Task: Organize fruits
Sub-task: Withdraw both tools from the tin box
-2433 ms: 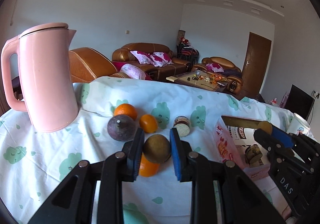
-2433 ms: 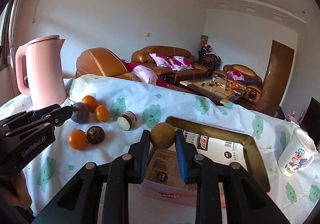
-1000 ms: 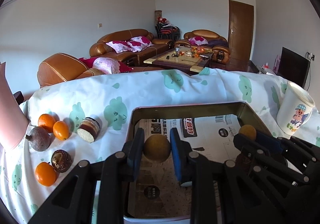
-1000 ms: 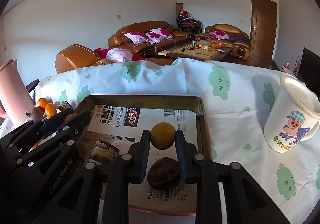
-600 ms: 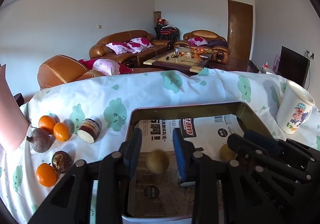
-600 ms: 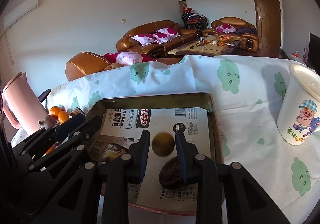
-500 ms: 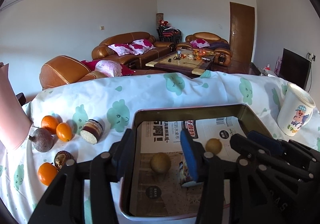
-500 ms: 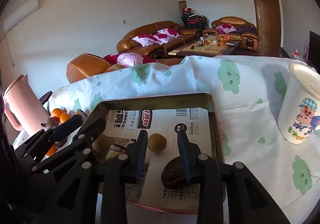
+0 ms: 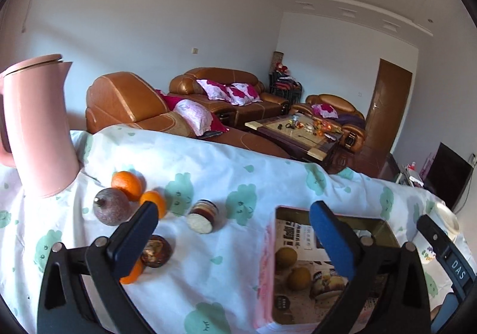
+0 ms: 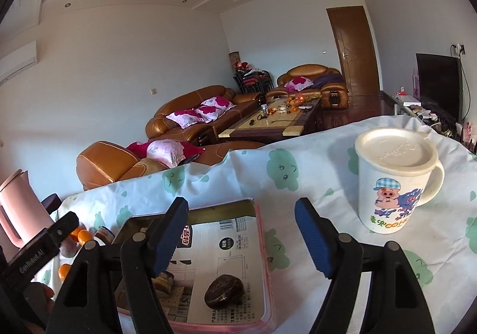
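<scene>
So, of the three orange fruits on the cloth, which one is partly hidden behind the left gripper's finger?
The lowest orange, beside the dark brown fruit; the other two lie higher, near the purple fruit.

Bright daylight, soft shadows, strong fisheye bending, dark vignetted corners, mild blur.

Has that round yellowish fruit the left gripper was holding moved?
Yes. It dropped out of the left gripper and now lies in the tray, beside another yellowish fruit.

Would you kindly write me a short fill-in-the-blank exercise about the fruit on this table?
1. The pitcher beside the loose fruit is ____ in colour.
2. The tray is lined with printed ____.
3. The mug shows a cartoon ____.
4. In the left wrist view, ____ yellow-brown fruits lie in the tray.

Answers: pink; paper; pig; two
</scene>
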